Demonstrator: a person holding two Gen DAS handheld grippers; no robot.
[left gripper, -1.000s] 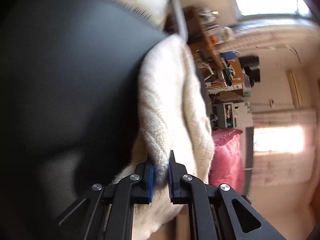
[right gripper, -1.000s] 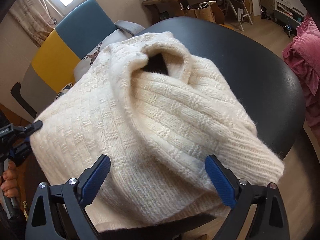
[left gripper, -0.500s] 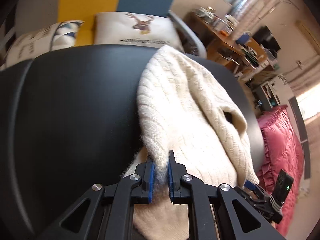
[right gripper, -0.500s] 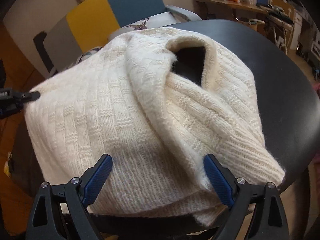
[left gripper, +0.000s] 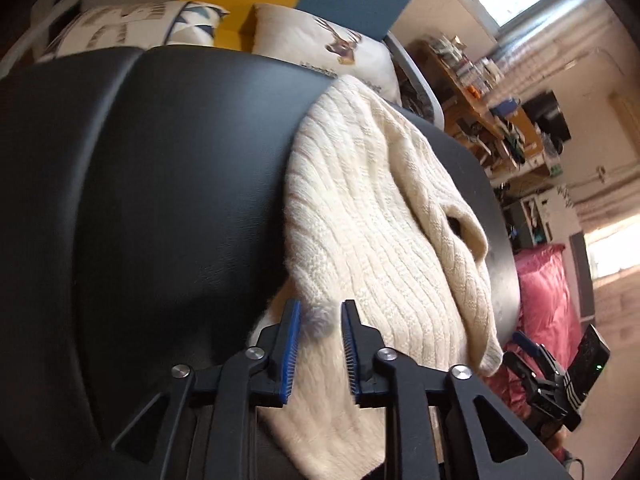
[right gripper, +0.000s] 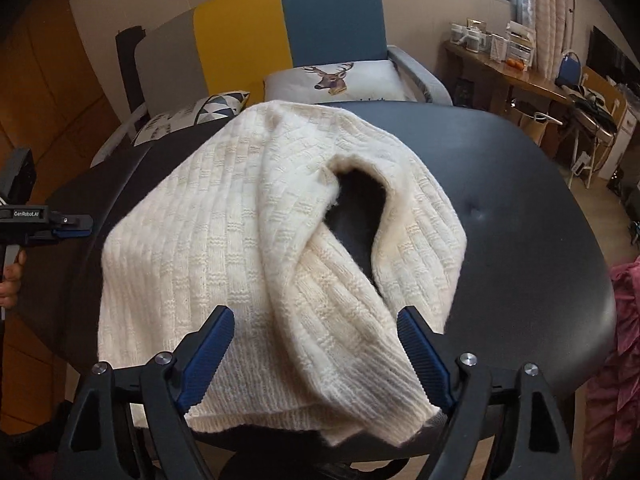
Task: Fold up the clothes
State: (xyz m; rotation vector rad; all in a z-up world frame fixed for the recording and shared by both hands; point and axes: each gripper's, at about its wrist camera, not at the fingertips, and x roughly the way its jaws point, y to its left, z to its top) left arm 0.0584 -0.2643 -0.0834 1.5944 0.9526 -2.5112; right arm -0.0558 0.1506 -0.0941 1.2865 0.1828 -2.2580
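The left hand-held gripper (left gripper: 318,344) is opening, a fuzzy corner of the cream sweater (right gripper: 280,248) between its pads. The right hand-held gripper (right gripper: 316,354), wide, is closing above the sweater's near hem. The sweater lies folded on the black counter (right gripper: 520,240); beyond stand a deer cushion (right gripper: 344,80) and a yellow-and-blue chair (right gripper: 288,28).

"GenRobot.AI" in white on the left claw's (right gripper: 82,226) black body (other lettering unreadable)

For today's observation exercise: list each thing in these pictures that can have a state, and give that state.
cream sweater: folded over, bunched, lying on the table, a dark gap in its folds
black table: bearing the sweater
left gripper: jaws opening, sweater edge between them, pads off it
right gripper: jaws closing, wide apart, holding nothing
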